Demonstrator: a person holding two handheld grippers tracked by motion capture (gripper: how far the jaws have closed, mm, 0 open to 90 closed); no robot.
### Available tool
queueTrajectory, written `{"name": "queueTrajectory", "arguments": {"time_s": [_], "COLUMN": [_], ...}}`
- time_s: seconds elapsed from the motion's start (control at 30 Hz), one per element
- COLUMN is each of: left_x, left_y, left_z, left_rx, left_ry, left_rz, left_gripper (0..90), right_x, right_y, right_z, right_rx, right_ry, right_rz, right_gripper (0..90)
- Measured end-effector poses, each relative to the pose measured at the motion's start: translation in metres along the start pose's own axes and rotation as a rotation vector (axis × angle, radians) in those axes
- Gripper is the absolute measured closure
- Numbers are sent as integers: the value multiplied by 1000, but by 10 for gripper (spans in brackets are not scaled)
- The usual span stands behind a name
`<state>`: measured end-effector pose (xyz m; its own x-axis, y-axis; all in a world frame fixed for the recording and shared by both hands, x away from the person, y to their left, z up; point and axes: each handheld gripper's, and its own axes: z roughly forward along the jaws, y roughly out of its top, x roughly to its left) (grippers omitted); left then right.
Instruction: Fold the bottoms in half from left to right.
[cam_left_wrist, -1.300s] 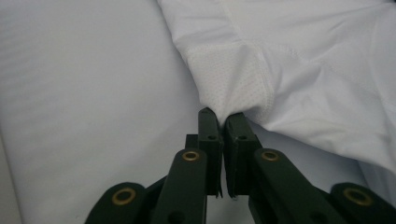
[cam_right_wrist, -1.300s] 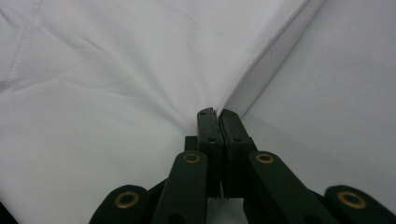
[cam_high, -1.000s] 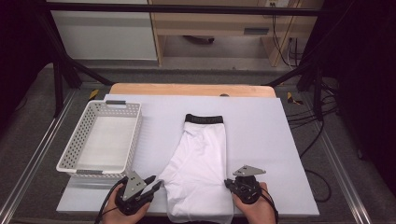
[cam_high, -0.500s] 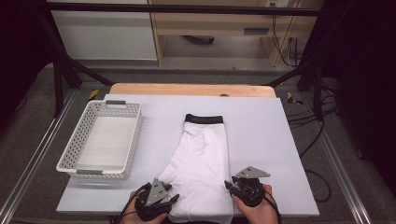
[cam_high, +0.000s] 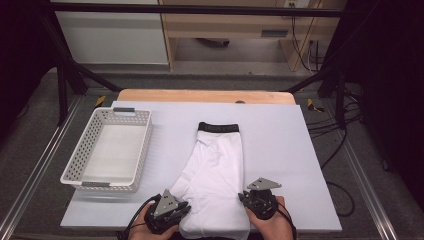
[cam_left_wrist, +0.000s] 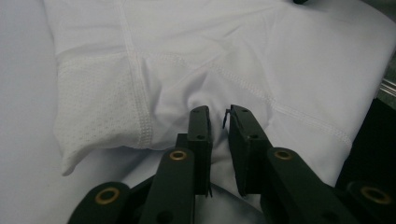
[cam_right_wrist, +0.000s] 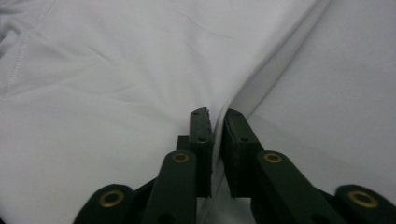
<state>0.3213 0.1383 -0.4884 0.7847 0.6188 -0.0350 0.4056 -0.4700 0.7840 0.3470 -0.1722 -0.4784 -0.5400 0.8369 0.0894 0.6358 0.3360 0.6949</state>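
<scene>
White boxer shorts lie flat in the middle of the table mat, black waistband at the far end, leg hems toward the person; empty white basket sits to the left, well apart from the cloth.

Left gripper is at the near-left leg; its jaws have just been closing and, in the left gripper view, they're nearly shut w/ a puckered fold of fabric pinched between them. Right gripper is at the near-right edge; jaws likewise just closed to a thin gap, the shorts' side edge caught between the pads.

Looks like both corners are gripped ready for a fold or lift, imo.

Risks: left grip sits on a bunched bit near the crotch seam, not the hem corner, so it may take only the top layer & leave the underside dragging; right grip is on the very edge, thin bite, could slip out on a quick pull; uneven lift btw the two hands would skew the fold; cloth is slick-looking, so the whole piece might slide toward the near edge of the mat.
</scene>
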Motion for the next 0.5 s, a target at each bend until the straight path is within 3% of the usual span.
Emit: {"name": "queueTrajectory", "arguments": {"time_s": [0.07,0.23,0.5], "left_x": [0,-3,-23], "left_y": [-1,-1,-6], "left_z": [0,-1,-13], "left_rx": [-6,-10,7], "left_ry": [5,18,-25], "left_rz": [2,15,39], "left_gripper": [876,893,894], "right_x": [0,-2,6], "right_y": [0,1,-11], "right_z": [0,0,-16], "right_rx": [2,3,38], "right_ry": [7,25,40], "right_rz": [-1,0,-41], "right_gripper": [878,890,887]}}
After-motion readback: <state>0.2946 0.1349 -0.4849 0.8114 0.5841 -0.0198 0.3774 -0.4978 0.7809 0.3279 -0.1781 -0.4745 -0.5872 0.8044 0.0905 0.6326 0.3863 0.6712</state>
